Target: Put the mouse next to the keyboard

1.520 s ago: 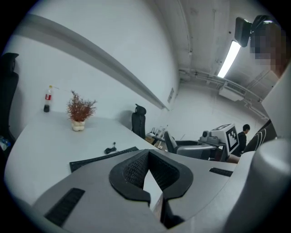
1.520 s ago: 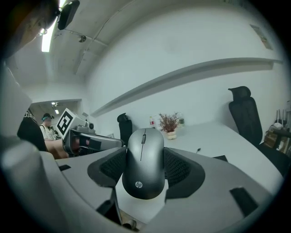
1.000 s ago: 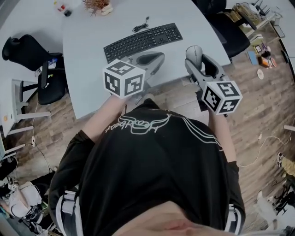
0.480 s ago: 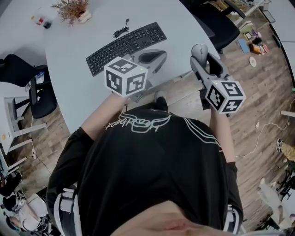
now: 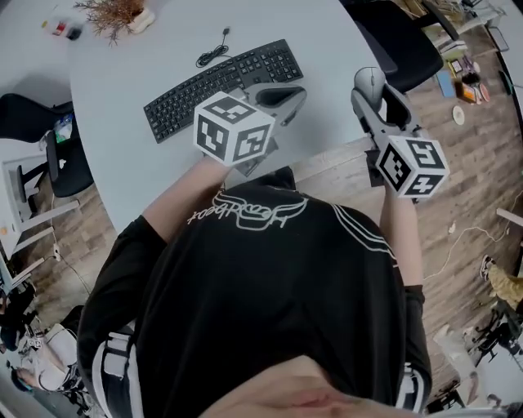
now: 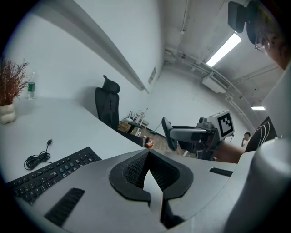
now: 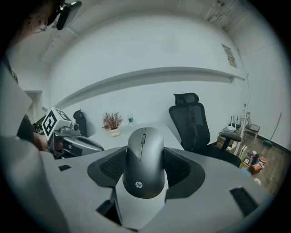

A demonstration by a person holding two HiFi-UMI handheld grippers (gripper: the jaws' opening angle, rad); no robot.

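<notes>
Mouse (image 7: 144,160) sits clamped between your right gripper's (image 5: 376,98) jaws, held up in the air, at 2 o'clock in the head view near the table (image 5: 122,114) edge. Keyboard (image 5: 221,86) lies on the table at 9 o'clock from the mouse, well apart. Your left gripper (image 6: 148,175) hovers just beside the keyboard's near edge, jaws together, nothing between. Plant (image 5: 110,12) at 11 o'clock.

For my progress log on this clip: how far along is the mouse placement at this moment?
Done: the mouse is picked up, clamped between the jaws of the right gripper. In hand: it is held near the right edge of the table, well apart from the keyboard. Left: carrying it over, setting it down beside the keyboard and letting go. The left gripper is shut and empty, just in front of the keyboard.
</notes>
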